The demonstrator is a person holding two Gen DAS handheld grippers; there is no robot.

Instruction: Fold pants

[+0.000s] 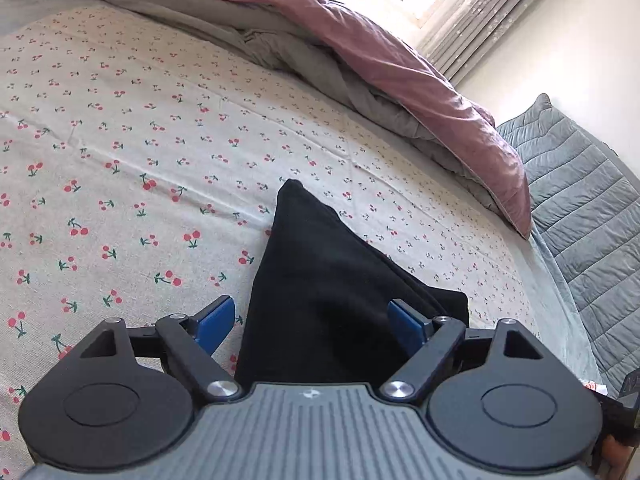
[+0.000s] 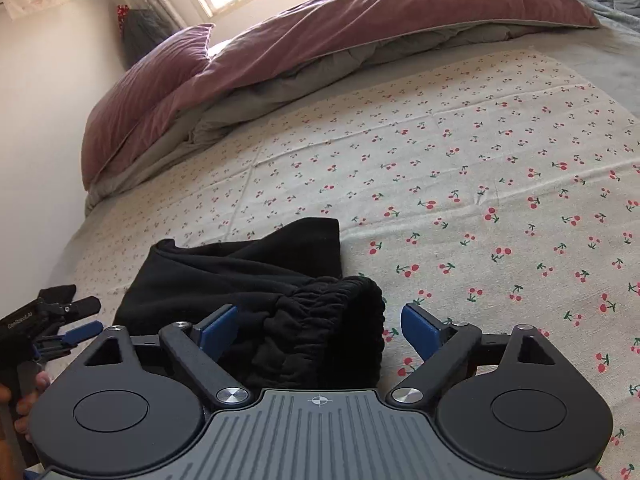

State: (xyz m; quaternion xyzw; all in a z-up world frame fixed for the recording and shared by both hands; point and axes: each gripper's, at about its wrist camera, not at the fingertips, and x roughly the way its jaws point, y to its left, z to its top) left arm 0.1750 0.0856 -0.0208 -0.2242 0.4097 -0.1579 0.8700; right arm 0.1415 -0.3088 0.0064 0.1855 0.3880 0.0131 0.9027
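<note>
Pants: black pants (image 2: pixel 256 280) lie folded on the cherry-print bed sheet (image 2: pixel 460 184), elastic waistband nearest the right claw.
Left claw (image 1: pixel 316 326): blue pads spread wide, gripping nothing.
Right claw (image 2: pixel 320 330): likewise apart, above the waistband.
Beyond: mauve duvet (image 2: pixel 320 36) bunched by the window.

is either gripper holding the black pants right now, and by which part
Nothing is held. Both the left gripper and the right gripper stand open over the black pants, pads clear of the fabric.
</note>
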